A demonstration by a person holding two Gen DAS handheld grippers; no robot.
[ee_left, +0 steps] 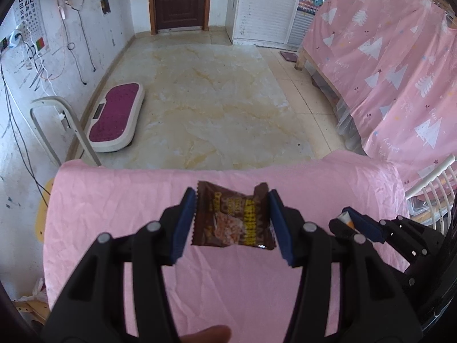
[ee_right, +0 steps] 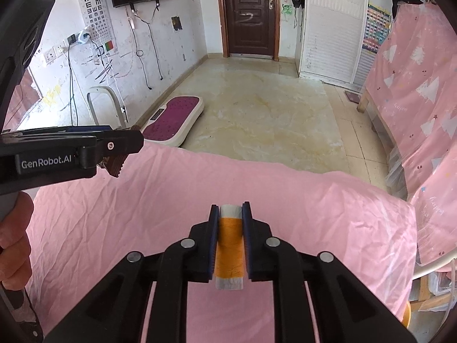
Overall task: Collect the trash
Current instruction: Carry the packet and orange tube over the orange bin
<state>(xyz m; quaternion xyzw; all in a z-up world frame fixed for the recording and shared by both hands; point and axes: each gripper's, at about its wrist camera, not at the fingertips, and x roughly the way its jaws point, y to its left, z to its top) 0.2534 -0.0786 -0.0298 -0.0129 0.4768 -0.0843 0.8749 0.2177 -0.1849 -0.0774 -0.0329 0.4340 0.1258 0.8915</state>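
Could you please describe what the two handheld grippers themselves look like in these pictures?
Both the left gripper and right gripper have angular black plastic linkage arms with round silver pivot pins and ribbed dark blue pads. The left one's side carries white "GenRobot.AI" lettering.

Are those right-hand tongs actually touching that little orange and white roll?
Touching. The right wrist view shows the right tongs with both blue pads pressed flat against the sides of the orange and white roll, holding it above the pink sheet.

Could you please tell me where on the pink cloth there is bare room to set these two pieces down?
The pink cloth is bare between both grippers and its far edge. The only crowding is in the air: left gripper holding the brown wrapper, right gripper on the orange roll.
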